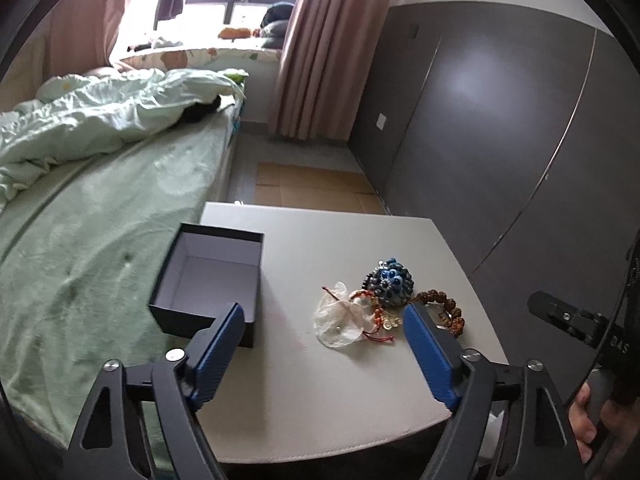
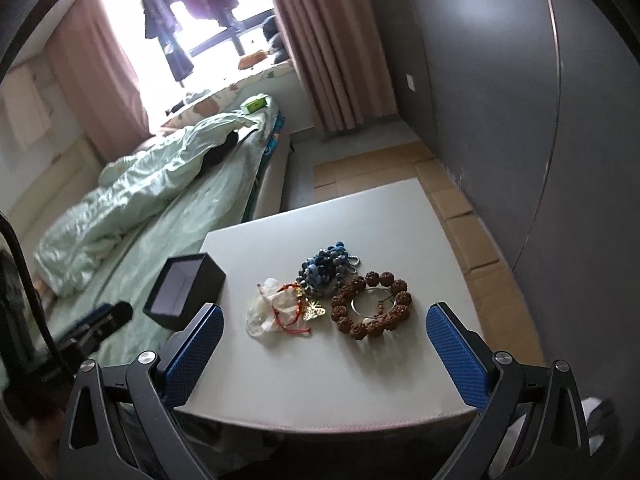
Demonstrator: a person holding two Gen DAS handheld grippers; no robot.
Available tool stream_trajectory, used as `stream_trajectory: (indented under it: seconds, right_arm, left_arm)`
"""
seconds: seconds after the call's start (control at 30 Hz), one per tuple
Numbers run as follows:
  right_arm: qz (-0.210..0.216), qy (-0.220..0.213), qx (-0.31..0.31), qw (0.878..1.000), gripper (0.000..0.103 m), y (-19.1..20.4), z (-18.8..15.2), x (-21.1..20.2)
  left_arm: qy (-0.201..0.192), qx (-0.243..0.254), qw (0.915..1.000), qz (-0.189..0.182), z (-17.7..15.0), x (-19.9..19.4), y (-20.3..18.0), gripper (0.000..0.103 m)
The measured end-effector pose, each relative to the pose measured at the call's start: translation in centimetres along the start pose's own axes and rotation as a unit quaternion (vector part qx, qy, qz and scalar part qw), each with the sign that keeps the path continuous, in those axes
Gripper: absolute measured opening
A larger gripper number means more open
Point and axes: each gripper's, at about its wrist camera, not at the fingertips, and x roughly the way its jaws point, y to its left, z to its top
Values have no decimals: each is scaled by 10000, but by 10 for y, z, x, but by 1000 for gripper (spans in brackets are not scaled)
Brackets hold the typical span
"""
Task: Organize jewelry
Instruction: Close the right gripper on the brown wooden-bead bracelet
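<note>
An open, empty black box [image 1: 208, 280] [image 2: 185, 290] sits at the left edge of a small white table [image 1: 328, 392] [image 2: 320, 384]. To its right lies a jewelry pile: a blue bead piece [image 1: 389, 283] [image 2: 325, 270], a brown bead bracelet [image 1: 448, 309] [image 2: 374, 306], a red cord with a gold butterfly charm [image 1: 380, 318] [image 2: 312, 311], and a clear plastic pouch [image 1: 338, 320] [image 2: 266, 312]. My left gripper [image 1: 324, 312] hovers open above the table between box and pile, holding nothing. My right gripper [image 2: 326, 316] also stands open, with the pile seen between its fingers and nothing gripped.
A bed with green bedding [image 1: 100, 208] [image 2: 140, 200] runs along the table's left side. A dark grey wardrobe [image 1: 500, 140] [image 2: 520, 100] stands to the right, with cardboard on the floor [image 1: 312, 188] [image 2: 460, 208] beyond. A hand [image 1: 584, 420] holds the other gripper at the right.
</note>
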Motion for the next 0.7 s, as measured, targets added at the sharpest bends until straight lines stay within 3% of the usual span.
stream_trajectory:
  seconds: [0.13,0.5,0.7]
  right_arm:
    - [15,299,337,9990,90,-15,5,20]
    - [-26,839,818,9931,88,-46,13,68]
    - [58,1201,1312,9840,67,-67,14,99]
  left_arm:
    - [202,28,9998,-30,2,19,-4,74]
    - [811,-284,9960,-230,12,78,-7,58]
    - [1030,-386,9933,-350,14,102,-7,53]
